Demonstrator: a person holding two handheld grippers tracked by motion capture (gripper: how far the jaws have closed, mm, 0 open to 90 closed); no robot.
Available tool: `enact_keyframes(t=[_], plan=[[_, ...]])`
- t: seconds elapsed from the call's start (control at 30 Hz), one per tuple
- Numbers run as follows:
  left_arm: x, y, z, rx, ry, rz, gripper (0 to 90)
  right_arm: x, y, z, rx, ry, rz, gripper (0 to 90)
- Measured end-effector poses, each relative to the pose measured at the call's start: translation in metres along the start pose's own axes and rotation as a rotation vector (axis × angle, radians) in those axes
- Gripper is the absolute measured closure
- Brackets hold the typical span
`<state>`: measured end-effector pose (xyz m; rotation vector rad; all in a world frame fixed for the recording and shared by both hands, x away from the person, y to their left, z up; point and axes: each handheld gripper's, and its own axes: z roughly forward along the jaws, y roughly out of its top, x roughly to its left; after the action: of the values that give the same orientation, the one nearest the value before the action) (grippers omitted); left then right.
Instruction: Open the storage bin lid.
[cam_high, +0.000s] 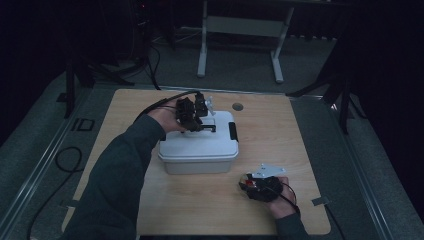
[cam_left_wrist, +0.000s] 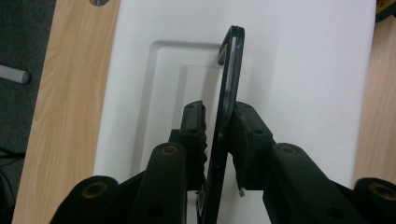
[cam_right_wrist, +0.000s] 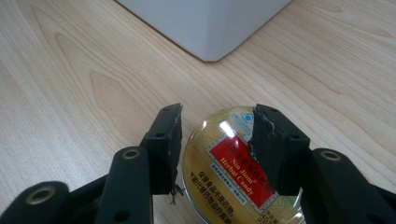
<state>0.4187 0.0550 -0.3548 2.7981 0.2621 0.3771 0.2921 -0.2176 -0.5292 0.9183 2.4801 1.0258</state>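
High view: white box (cam_high: 199, 145) sits mid-tabletop; left gripper (cam_high: 192, 116) on its lid, right gripper (cam_high: 260, 186) near the front edge.
Left gripper view: jaws pinching the black handle (cam_left_wrist: 229, 93).
Right gripper view: jaws clamp a candy tin (cam_right_wrist: 224, 172) resting on the tabletop.
Step, likely: opening the box. Next: lift handle straight up.

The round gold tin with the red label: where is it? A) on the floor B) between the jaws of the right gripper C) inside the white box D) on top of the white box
B: the candy tin sits on the wooden table between the right gripper jaws, near the white box.
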Motion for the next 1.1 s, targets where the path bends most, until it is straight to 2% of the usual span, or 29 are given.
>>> enact_keyframes(t=[0.4,0.47,0.53,0.57,0.77,0.87,0.97,1.1], plan=[[0.004,0.01,0.008,0.073,-0.015,0.024,77.3,0.0,-0.001,0.0,0.003,0.003,0.003,52.2],[0.004,0.01,0.011,0.097,-0.012,0.031,77.4,0.0,-0.001,0.0,0.005,0.004,0.003,52.2],[0.004,0.01,0.012,0.1,-0.016,0.03,77.6,0.0,0.0,0.0,0.004,0.004,0.002,52.2],[0.004,0.009,0.012,0.103,-0.015,0.039,80.9,0.0,0.0,0.0,0.004,0.004,0.002,52.1],[0.003,0.01,0.013,0.111,-0.022,0.043,82.0,0.0,-0.001,0.001,0.003,0.005,0.003,52.1],[0.003,0.012,0.012,0.126,-0.021,0.058,82.4,0.0,-0.001,0.001,0.003,0.004,0.002,52.1],[0.002,0.016,0.012,0.15,-0.015,0.101,83.9,0.0,-0.001,0.001,0.003,0.005,0.002,52.1],[0.001,0.017,0.013,0.15,-0.01,0.116,84.4,0.0,-0.001,0.001,0.003,0.006,0.003,52.1]])
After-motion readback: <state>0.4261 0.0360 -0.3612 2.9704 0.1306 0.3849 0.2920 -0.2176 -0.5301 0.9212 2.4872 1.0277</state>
